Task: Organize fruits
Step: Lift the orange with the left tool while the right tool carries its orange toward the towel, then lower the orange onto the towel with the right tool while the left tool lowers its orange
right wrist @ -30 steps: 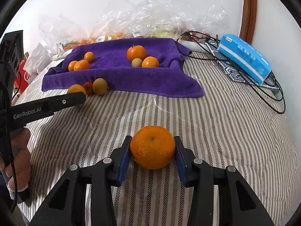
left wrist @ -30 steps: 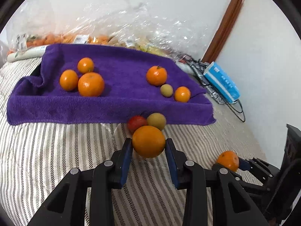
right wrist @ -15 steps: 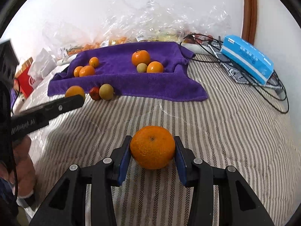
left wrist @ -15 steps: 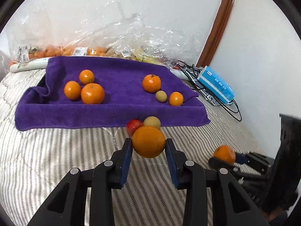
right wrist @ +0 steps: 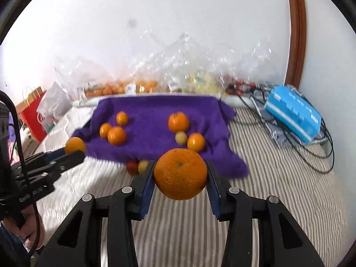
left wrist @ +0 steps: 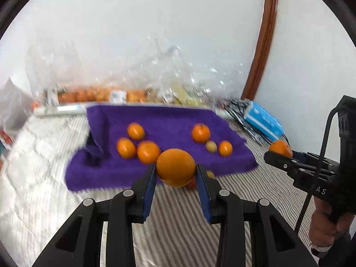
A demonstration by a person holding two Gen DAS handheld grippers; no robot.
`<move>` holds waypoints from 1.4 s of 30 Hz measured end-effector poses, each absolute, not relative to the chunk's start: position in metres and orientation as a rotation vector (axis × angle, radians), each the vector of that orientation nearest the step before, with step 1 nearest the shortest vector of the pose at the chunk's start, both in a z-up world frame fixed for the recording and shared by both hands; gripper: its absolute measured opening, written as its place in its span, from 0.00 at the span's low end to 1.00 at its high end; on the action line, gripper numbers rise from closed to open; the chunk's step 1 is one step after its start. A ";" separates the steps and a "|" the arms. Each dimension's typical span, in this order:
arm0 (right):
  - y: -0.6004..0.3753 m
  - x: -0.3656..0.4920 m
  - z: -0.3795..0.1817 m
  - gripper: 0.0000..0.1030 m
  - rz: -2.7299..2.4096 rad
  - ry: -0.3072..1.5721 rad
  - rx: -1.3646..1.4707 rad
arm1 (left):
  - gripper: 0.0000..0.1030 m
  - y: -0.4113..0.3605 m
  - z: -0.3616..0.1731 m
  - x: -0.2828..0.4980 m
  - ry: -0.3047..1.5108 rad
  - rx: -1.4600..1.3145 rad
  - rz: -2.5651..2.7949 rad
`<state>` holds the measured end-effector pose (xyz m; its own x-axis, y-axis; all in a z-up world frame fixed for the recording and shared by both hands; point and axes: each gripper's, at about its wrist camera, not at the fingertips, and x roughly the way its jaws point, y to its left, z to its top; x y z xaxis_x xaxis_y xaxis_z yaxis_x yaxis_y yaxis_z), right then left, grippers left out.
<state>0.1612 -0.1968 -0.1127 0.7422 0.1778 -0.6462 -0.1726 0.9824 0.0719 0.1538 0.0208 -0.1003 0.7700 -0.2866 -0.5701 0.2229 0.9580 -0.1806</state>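
My left gripper (left wrist: 175, 173) is shut on a smooth orange (left wrist: 175, 166), held above the striped bed in front of the purple towel (left wrist: 160, 120). My right gripper (right wrist: 180, 175) is shut on a larger orange (right wrist: 180, 173), also held up before the towel (right wrist: 155, 109). On the towel lie three oranges at the left (right wrist: 116, 135) and two oranges with a small yellow-green fruit (right wrist: 180, 137) at the right. A red fruit (right wrist: 131, 167) and a yellow-green fruit (right wrist: 143, 165) lie on the bed at the towel's front edge.
Clear plastic bags with more fruit (right wrist: 142, 84) line the wall behind the towel. A blue box (right wrist: 293, 113) and black cables (right wrist: 320, 155) lie at the right. A red paper bag (right wrist: 31, 113) stands at the left. The bedspread (right wrist: 278, 189) is striped.
Both grippers have lifted with their oranges and tilted up, so more wall shows. The towel now sits lower and farther in both views.
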 end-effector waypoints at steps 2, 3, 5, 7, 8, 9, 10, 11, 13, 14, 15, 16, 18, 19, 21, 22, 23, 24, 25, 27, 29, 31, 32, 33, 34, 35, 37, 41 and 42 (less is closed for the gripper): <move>-0.195 0.166 -0.104 0.42 0.192 0.690 0.014 | 0.33 0.028 -0.087 0.160 0.621 -0.086 -0.246; -0.195 0.169 -0.101 0.42 0.193 0.683 0.018 | 0.33 0.031 -0.082 0.163 0.615 -0.083 -0.232; -0.194 0.176 -0.095 0.42 0.187 0.672 0.021 | 0.33 0.039 -0.074 0.170 0.601 -0.086 -0.207; -0.193 0.184 -0.090 0.42 0.180 0.665 0.026 | 0.33 0.046 -0.067 0.178 0.585 -0.086 -0.185; -0.192 0.189 -0.088 0.42 0.181 0.664 0.032 | 0.33 0.049 -0.065 0.181 0.578 -0.088 -0.176; -0.192 0.191 -0.086 0.42 0.182 0.664 0.036 | 0.33 0.051 -0.063 0.185 0.572 -0.090 -0.167; -0.192 0.197 -0.085 0.42 0.183 0.664 0.043 | 0.33 0.054 -0.062 0.190 0.570 -0.095 -0.160; -0.191 0.202 -0.084 0.42 0.181 0.665 0.048 | 0.33 0.056 -0.062 0.195 0.572 -0.103 -0.156; -0.189 0.210 -0.083 0.42 0.180 0.662 0.056 | 0.33 0.060 -0.063 0.203 0.580 -0.117 -0.154; -0.188 0.214 -0.083 0.42 0.181 0.660 0.059 | 0.33 0.062 -0.064 0.208 0.583 -0.126 -0.151; -0.187 0.219 -0.083 0.42 0.182 0.658 0.061 | 0.33 0.063 -0.066 0.212 0.586 -0.133 -0.147; -0.186 0.221 -0.083 0.42 0.184 0.657 0.061 | 0.33 0.064 -0.067 0.217 0.589 -0.143 -0.142; -0.182 0.231 -0.084 0.42 0.190 0.653 0.063 | 0.33 0.067 -0.071 0.224 0.597 -0.155 -0.134; -0.181 0.234 -0.085 0.42 0.192 0.652 0.061 | 0.33 0.068 -0.073 0.228 0.602 -0.160 -0.128; -0.176 0.243 -0.086 0.42 0.200 0.654 0.050 | 0.33 0.071 -0.077 0.234 0.611 -0.170 -0.115; -0.173 0.248 -0.087 0.42 0.205 0.655 0.045 | 0.33 0.071 -0.079 0.238 0.616 -0.171 -0.113; -0.171 0.252 -0.087 0.42 0.210 0.653 0.041 | 0.33 0.072 -0.080 0.241 0.619 -0.172 -0.109; -0.169 0.256 -0.087 0.42 0.215 0.651 0.036 | 0.33 0.073 -0.082 0.244 0.621 -0.176 -0.102; -0.168 0.260 -0.088 0.42 0.219 0.649 0.033 | 0.33 0.074 -0.084 0.247 0.621 -0.180 -0.101; -0.164 0.270 -0.091 0.42 0.232 0.648 0.031 | 0.33 0.077 -0.089 0.250 0.623 -0.199 -0.099; -0.162 0.278 -0.096 0.42 0.237 0.654 0.035 | 0.33 0.079 -0.096 0.252 0.633 -0.213 -0.105; -0.163 0.283 -0.103 0.42 0.243 0.666 0.043 | 0.33 0.080 -0.106 0.255 0.650 -0.214 -0.098; -0.164 0.284 -0.108 0.42 0.249 0.672 0.047 | 0.33 0.080 -0.110 0.256 0.660 -0.216 -0.093; -0.165 0.286 -0.112 0.42 0.252 0.676 0.052 | 0.33 0.080 -0.113 0.257 0.667 -0.219 -0.092; -0.167 0.286 -0.115 0.42 0.253 0.679 0.055 | 0.33 0.081 -0.116 0.258 0.674 -0.223 -0.091; -0.168 0.288 -0.117 0.42 0.254 0.682 0.058 | 0.33 0.081 -0.119 0.259 0.677 -0.227 -0.089; -0.171 0.291 -0.120 0.42 0.253 0.686 0.060 | 0.33 0.082 -0.123 0.261 0.681 -0.231 -0.089; -0.180 0.294 -0.124 0.42 0.238 0.685 0.064 | 0.33 0.081 -0.127 0.264 0.688 -0.230 -0.091; -0.183 0.294 -0.125 0.42 0.233 0.683 0.067 | 0.33 0.080 -0.128 0.264 0.690 -0.228 -0.091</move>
<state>0.2944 -0.1825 -0.1246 0.7507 0.2346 -0.6176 -0.1910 0.9720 0.1370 0.2642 0.0804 -0.1279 0.7684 -0.1584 -0.6201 0.0079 0.9711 -0.2383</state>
